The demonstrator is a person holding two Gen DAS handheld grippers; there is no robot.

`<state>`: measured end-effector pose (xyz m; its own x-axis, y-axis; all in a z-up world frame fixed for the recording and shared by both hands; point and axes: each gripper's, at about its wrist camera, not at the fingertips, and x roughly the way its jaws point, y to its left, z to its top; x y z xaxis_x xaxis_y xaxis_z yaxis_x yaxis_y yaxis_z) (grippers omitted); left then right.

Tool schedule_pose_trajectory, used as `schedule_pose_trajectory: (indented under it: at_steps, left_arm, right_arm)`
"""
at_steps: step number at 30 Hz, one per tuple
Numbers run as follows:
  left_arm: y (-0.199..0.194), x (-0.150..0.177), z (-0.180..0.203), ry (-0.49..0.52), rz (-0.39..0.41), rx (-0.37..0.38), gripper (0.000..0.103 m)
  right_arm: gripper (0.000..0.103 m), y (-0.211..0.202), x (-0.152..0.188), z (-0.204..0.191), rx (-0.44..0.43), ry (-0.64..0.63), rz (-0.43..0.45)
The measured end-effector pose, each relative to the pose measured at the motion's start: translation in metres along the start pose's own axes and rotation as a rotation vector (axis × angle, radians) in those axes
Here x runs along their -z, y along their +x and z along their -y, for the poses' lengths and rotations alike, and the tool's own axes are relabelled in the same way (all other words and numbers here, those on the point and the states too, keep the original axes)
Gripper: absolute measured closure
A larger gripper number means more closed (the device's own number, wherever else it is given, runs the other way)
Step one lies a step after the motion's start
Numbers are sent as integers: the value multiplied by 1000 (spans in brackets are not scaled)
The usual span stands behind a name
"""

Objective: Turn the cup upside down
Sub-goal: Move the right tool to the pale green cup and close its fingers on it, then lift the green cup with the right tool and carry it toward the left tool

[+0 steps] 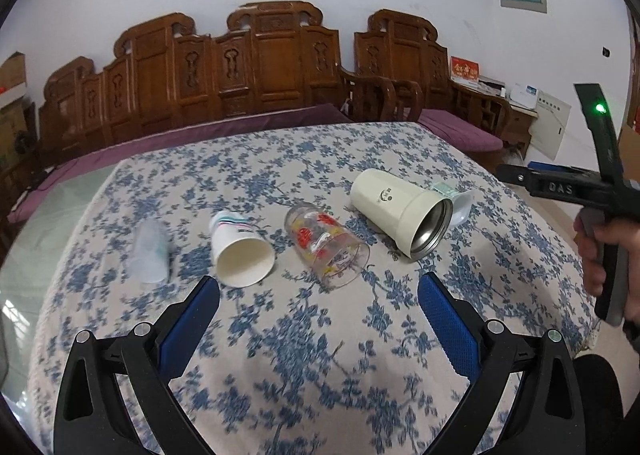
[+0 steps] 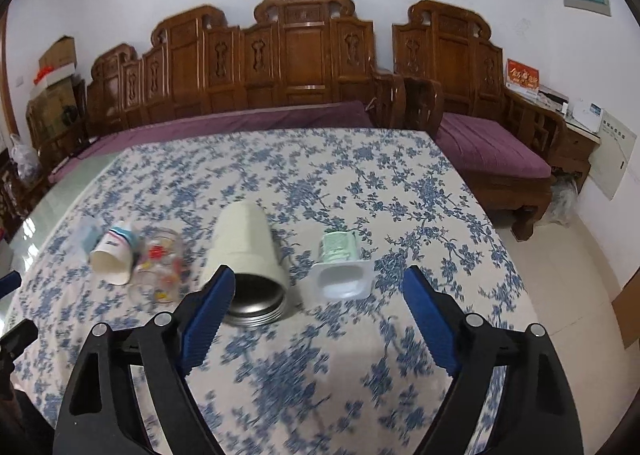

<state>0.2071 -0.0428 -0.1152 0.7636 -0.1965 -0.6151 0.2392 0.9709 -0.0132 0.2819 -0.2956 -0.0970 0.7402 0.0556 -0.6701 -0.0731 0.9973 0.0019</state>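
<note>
Several cups lie on their sides in a row on the flowered tablecloth [image 1: 304,335]. From left: a clear plastic cup [image 1: 149,251], a white paper cup [image 1: 240,251], a printed glass [image 1: 326,245], a cream steel-lined tumbler [image 1: 400,211] and a small white-and-green plastic cup [image 2: 343,267]. All mouths face me. My left gripper [image 1: 320,295] is open and empty, just in front of the paper cup and the glass. My right gripper [image 2: 320,287] is open and empty, in front of the tumbler [image 2: 244,255] and the small cup.
A carved wooden bench [image 1: 256,67] with purple cushions stands behind the table. A side cabinet [image 2: 576,135] with papers is at the right. The table's right edge drops to a tiled floor [image 2: 560,255]. The right gripper's body and hand [image 1: 600,215] show in the left wrist view.
</note>
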Motion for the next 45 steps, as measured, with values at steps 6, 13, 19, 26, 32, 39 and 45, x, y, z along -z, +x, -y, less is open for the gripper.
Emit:
schedule_pose_trajectory:
  at_steps: [6,13,19,26,32,39,45]
  left_arm:
    - [31,-2,1,-15,-23,42,8]
    - [51,3,-2,-5,-79,66,8]
    - [58,3,-4,9,-107,63,8]
    - [42,4,-4,19,-104,46,8]
    - [16,12,-5,5,-102,22,8]
    - [-14,26,-7,-2,-100,-13,8]
    - [-34,41,-14,-8,-112,-50,8]
  right_arm:
    - [29,56,-22,10,-7,-30,-93]
    - [35,129,-34,20,-16,8,-248]
    - [43,165,-30,22,-10,-8,-359]
    - [55,148,-24,24,-29,-10,-361]
    - [56,101,-14,19,-64,3,-310]
    - [56,37,5,-14,-134,-38,-253]
    - [56,-3,24,-58,-221,-81,-233]
